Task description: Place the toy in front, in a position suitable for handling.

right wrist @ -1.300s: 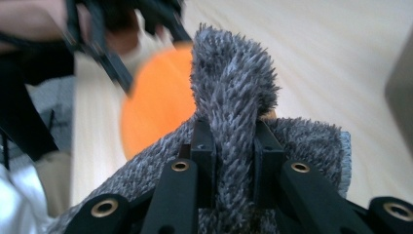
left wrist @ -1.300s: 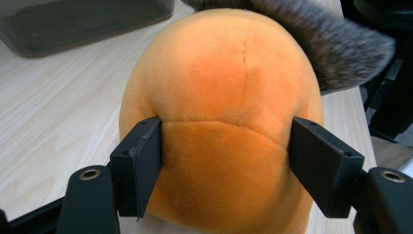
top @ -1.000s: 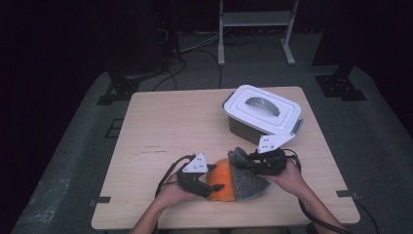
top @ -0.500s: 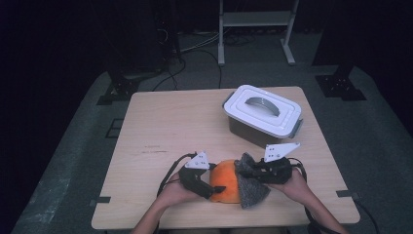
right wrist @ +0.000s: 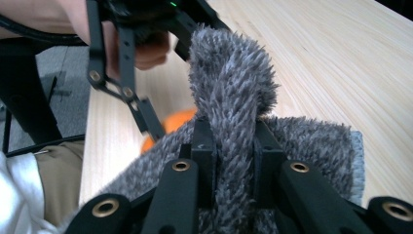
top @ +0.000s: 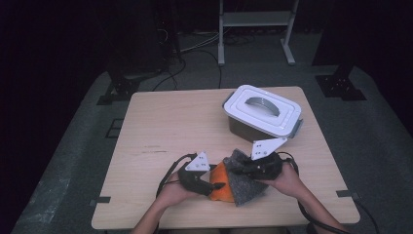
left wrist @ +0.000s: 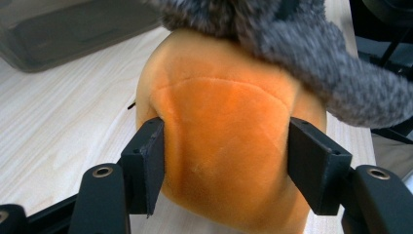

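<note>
An orange plush toy (top: pixel 220 191) lies near the table's front edge, partly under a grey furry cloth (top: pixel 248 187). In the left gripper view my left gripper (left wrist: pixel 226 146) has its jaws pressed on both sides of the orange plush toy (left wrist: pixel 229 122); it reaches in from the left in the high view (top: pixel 214 186). My right gripper (right wrist: pixel 234 141) is shut on a raised fold of the grey furry cloth (right wrist: pixel 234 92), which drapes over the toy's right side. The high view places this gripper (top: pixel 238 169) just right of the toy. Most of the toy's far side is hidden by the cloth.
A white lidded container (top: pixel 263 112) with a grey handle stands at the table's back right, close behind the right hand. The wooden table (top: pixel 170 126) has open surface to the left and back. Cables trail from both grippers off the front edge.
My right gripper has shifted a little to the left with the grey cloth fold in it. The left gripper has stayed on the orange toy.
</note>
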